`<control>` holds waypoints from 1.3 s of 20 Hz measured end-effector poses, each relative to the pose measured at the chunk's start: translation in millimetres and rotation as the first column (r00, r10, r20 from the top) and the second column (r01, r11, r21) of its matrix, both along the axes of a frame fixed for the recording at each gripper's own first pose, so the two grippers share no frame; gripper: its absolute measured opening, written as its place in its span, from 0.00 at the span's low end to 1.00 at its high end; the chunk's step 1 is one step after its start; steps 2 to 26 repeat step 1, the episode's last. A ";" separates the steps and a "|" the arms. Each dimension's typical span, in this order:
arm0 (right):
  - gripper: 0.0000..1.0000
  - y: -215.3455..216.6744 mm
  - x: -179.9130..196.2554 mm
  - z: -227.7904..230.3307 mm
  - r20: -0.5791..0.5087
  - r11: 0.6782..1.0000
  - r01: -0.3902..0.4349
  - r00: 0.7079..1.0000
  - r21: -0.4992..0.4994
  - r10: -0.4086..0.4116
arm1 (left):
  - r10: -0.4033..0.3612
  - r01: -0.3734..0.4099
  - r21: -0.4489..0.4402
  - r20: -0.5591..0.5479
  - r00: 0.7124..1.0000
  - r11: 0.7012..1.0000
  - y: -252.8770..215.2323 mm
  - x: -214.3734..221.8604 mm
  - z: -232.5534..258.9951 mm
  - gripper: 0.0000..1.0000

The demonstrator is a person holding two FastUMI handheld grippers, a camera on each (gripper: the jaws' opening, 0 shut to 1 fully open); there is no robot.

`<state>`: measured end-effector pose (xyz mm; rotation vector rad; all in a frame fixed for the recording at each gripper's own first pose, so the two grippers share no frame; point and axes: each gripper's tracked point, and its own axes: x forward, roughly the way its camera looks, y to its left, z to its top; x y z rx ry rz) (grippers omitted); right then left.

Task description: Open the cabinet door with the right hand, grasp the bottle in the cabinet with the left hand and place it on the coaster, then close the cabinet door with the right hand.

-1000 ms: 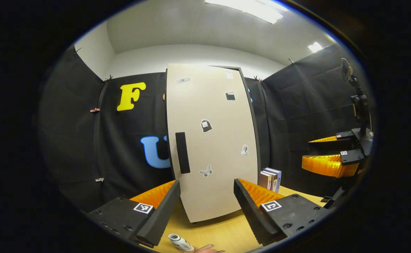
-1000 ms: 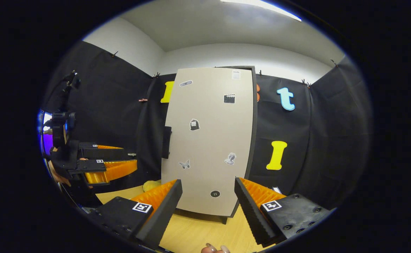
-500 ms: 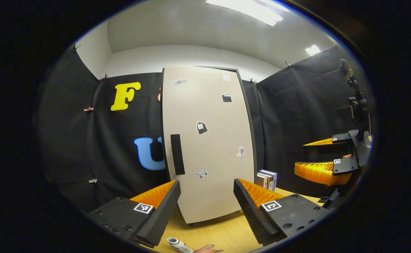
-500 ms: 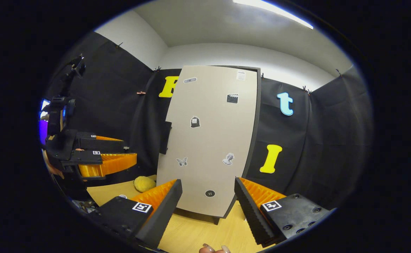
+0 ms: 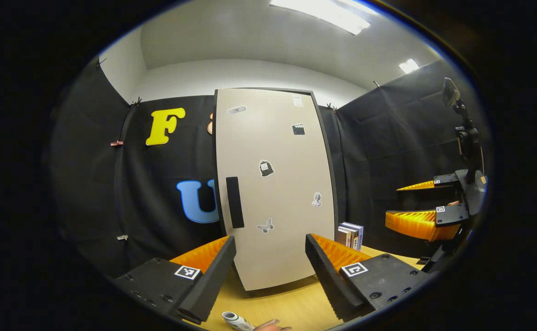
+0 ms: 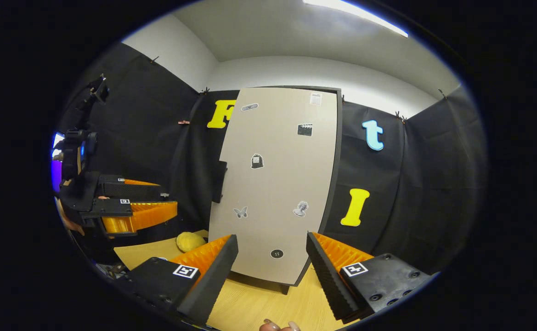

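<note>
With both jaws spread wide and empty, the right gripper (image 6: 272, 257) and left gripper (image 5: 270, 259) face the tall beige flat-panel cabinet door (image 6: 275, 184), shut at frame centre. Its black vertical bar handle (image 5: 234, 202), centre-left, looks rigid, likely the best hold.

Upright books (image 5: 352, 234) (beside cabinet), yellow lump (image 6: 189, 241), wooden table (image 6: 250, 303)
</note>
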<state>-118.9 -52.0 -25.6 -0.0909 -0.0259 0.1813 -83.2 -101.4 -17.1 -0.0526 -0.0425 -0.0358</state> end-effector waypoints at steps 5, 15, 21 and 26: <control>0.97 0.3 0.6 -0.5 -0.002 1.000 0.003 1.000 -0.001 -0.003 | -0.001 0.001 0.001 0.001 1.000 1.000 0.1 0.2 -0.1 0.96; 0.97 0.3 0.6 -0.5 -0.002 1.000 0.003 1.000 -0.001 -0.003 | -0.001 0.001 0.001 0.001 1.000 1.000 0.1 0.2 -0.1 0.96; 0.97 0.3 0.6 -0.5 -0.002 1.000 0.003 1.000 -0.001 -0.003 | -0.001 0.001 0.001 0.001 1.000 1.000 0.1 0.2 -0.1 0.96; 0.97 0.3 0.6 -0.5 -0.002 1.000 0.003 1.000 -0.001 -0.003 | -0.001 0.001 0.001 0.001 1.000 1.000 0.1 0.2 -0.1 0.96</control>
